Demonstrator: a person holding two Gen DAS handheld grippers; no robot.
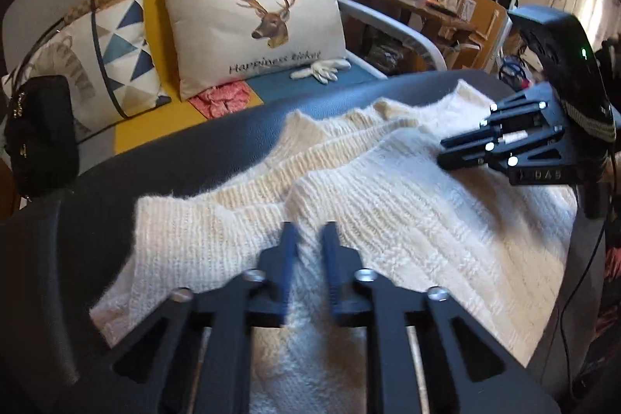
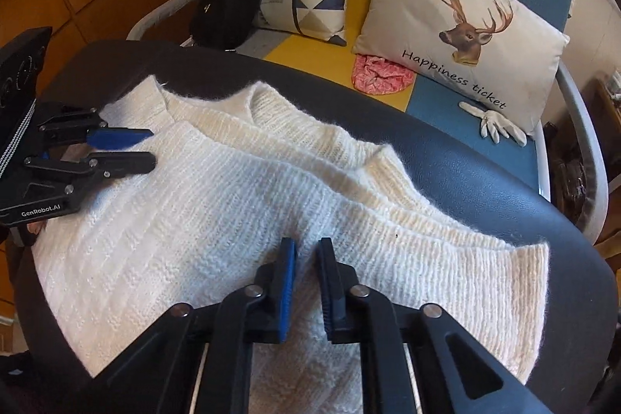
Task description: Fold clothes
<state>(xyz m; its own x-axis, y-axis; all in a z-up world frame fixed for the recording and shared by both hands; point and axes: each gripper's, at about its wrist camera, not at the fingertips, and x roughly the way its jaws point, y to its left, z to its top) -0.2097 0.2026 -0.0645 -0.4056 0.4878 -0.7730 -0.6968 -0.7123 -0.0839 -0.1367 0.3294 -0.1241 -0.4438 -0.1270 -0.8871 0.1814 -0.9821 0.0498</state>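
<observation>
A cream knit sweater lies folded in layers on a round black padded surface. In the left wrist view my left gripper sits at the sweater's near edge. Its blue-padded jaws are almost together, with a ridge of knit pinched between them. It also shows at the left of the right wrist view as the left gripper, low on the fabric. My right gripper pinches a fold of the sweater the same way, and in the left wrist view the right gripper rests on the sweater's right side.
Behind the black surface stands a yellow and blue sofa with a deer pillow, a triangle-patterned pillow, a black bag, a pink cloth and white gloves. A cluttered wooden desk is at the far right.
</observation>
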